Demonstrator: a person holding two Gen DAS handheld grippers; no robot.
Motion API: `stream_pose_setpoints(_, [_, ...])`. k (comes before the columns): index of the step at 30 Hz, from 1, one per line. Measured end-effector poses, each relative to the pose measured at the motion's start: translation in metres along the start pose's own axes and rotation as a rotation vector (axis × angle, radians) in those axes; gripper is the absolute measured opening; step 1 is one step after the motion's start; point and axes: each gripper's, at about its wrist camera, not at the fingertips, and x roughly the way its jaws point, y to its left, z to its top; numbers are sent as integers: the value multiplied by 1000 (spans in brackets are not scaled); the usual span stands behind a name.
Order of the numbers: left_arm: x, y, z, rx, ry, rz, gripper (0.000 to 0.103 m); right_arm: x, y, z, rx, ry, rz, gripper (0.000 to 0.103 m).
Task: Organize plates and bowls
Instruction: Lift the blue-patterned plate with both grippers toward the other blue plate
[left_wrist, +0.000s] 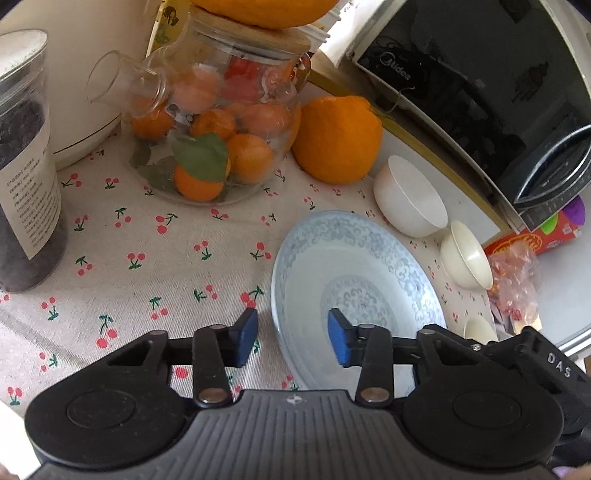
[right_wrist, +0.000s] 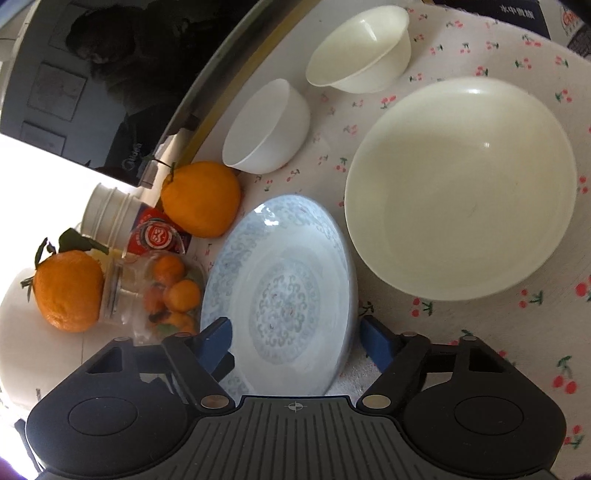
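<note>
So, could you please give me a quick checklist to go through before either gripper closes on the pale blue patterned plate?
1. Left gripper straddles the rim of the pale blue patterned plate, one blue pad outside, one over the plate: ok.
2. Left pads pressing the rim: not ok, gaps show on both sides.
3. Right gripper has the plate between its pads: ok.
4. Right pads touching the plate: cannot tell, the plate edge hides the contact.
5. Plate empty: ok.
6. Room around the plate: not ok, the large cream bowl sits very close to its edge and the loose orange fruit is close behind it.
</note>
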Motion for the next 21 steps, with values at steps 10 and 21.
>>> stream_pose_setpoints(10, [4, -5, -2, 9, -15, 30, 19, 0, -2, 0, 31, -51, -53, 52])
stream_pose_setpoints(21, [1, -8, -6, 45, -34, 54, 13, -3, -7, -1, 47, -71, -130, 17])
